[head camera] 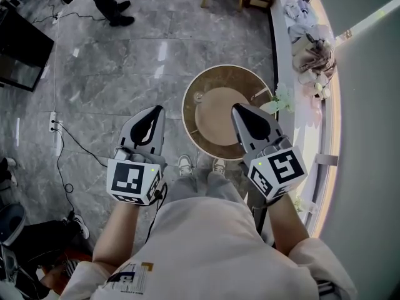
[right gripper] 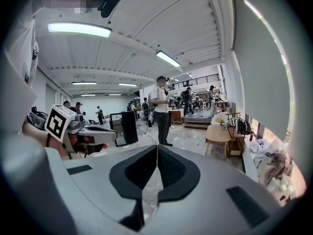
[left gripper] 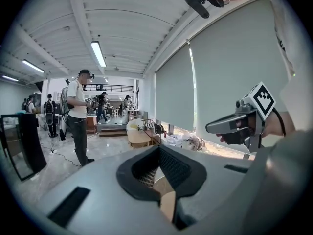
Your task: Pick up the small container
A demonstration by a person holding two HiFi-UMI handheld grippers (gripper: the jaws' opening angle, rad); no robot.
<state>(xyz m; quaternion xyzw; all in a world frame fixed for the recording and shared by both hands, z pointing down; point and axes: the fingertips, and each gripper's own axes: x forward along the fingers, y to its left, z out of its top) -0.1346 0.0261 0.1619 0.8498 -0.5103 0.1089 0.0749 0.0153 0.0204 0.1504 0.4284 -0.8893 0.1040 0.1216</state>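
Left gripper [head camera: 159, 108]: jaws fully closed, nothing between them. The left gripper view [left gripper: 159, 151] shows the pads meeting with only room background behind. Right gripper [head camera: 236, 107]: same, pads together and empty, confirmed in the right gripper view [right gripper: 157, 148].

Both are held high and roughly level. Their own cameras look out across the room, not down, so neither shows the target.

Landmark is the round table [head camera: 187, 114].
- Left gripper tip sits just outside the table's left rim.
- Right gripper tip sits over the table's lighter inner disc, right of centre.
- The small container [head camera: 199, 96] is on the darker outer ring, at the table's far-left part.

Key relation: the container lies between the two tips and a little beyond both, and looks well below them. It is ahead and to the right of the left tip, ahead and to the left of the right tip. In the head view the gap looks about even for both. I'd call it either arm's pick, with a slight lean to the left since the container is on that side of the table.

Container look: small, round from above, pale, maybe translucent. No long axis visible, so approach angle shouldn't matter. It's too small to tell lid or material.

The next move needs the jaws opened, the nose pitched down, and a descent.
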